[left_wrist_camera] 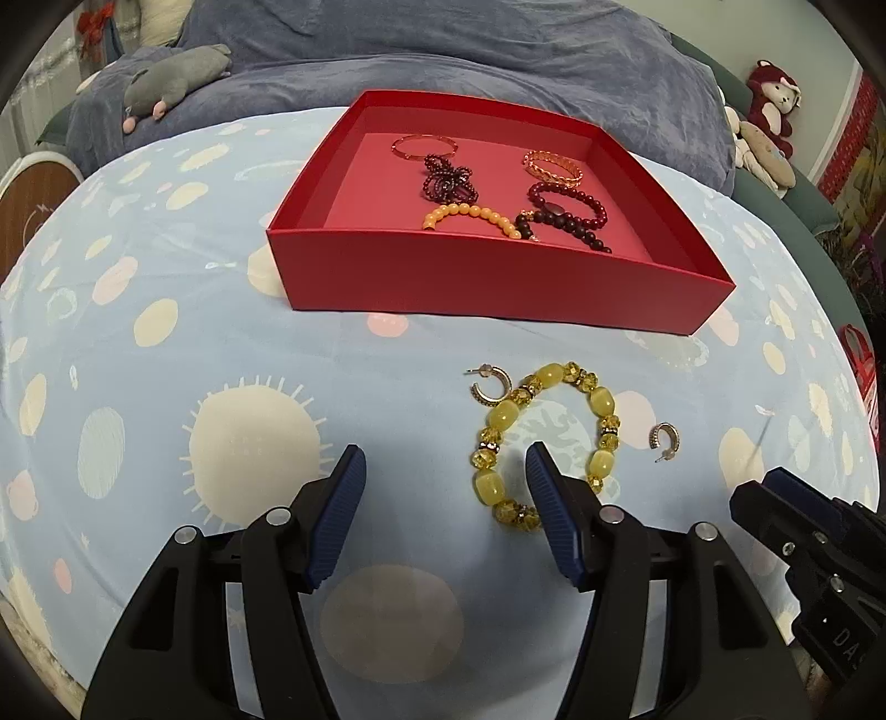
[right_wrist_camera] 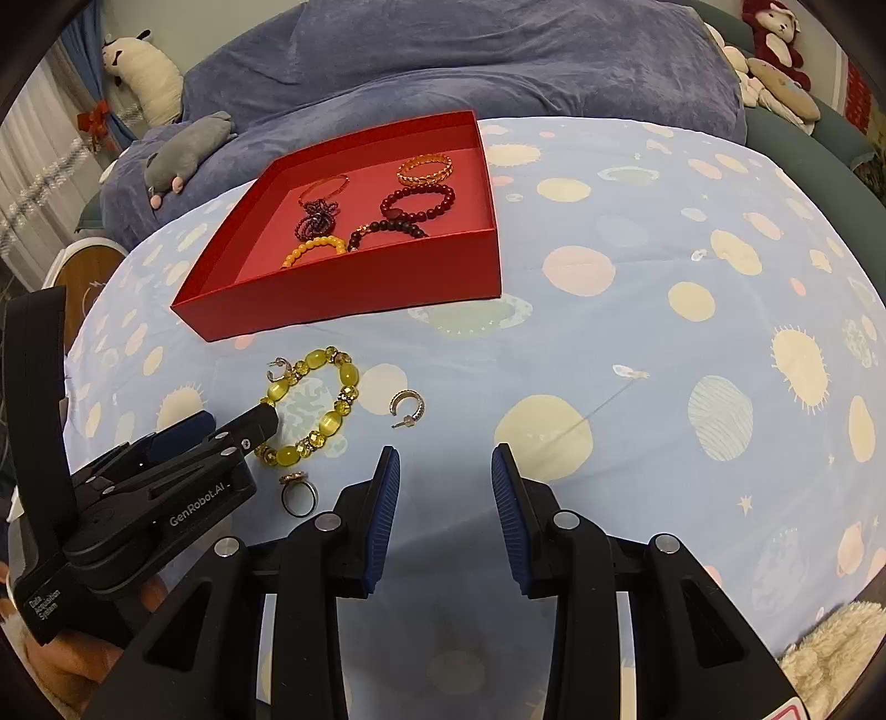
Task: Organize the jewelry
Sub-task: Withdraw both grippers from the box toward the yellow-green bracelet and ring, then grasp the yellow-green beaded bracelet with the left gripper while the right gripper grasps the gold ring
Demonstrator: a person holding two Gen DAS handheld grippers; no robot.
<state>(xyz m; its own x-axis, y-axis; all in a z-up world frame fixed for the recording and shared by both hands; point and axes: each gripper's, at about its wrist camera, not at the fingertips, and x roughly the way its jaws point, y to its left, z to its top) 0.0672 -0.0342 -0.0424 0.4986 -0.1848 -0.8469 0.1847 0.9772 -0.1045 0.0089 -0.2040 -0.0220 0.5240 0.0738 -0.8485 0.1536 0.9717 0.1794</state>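
A yellow beaded bracelet point(left_wrist_camera: 601, 400) point(right_wrist_camera: 349, 376) lies on the sheet in front of the red box point(left_wrist_camera: 498, 291) point(right_wrist_camera: 343, 296), which holds several bracelets. One gold hoop earring point(left_wrist_camera: 490, 386) point(right_wrist_camera: 279, 369) lies at the bracelet's far left. Another earring point(left_wrist_camera: 664, 438) point(right_wrist_camera: 407, 405) lies to its right, and a ring point(right_wrist_camera: 299, 497) lies nearer the camera. My left gripper point(left_wrist_camera: 443, 454) point(right_wrist_camera: 238, 422) is open, its right finger over the bracelet's near edge with the tip inside the loop. My right gripper point(right_wrist_camera: 446, 453) point(left_wrist_camera: 761, 487) is open and empty, just near of the right earring.
The jewelry lies on a light blue sheet point(right_wrist_camera: 637, 332) printed with planets. A blue blanket point(left_wrist_camera: 498, 50) is heaped behind the box with a grey plush toy point(left_wrist_camera: 177, 77) on it. Red plush toys point(left_wrist_camera: 772, 99) sit at the far right.
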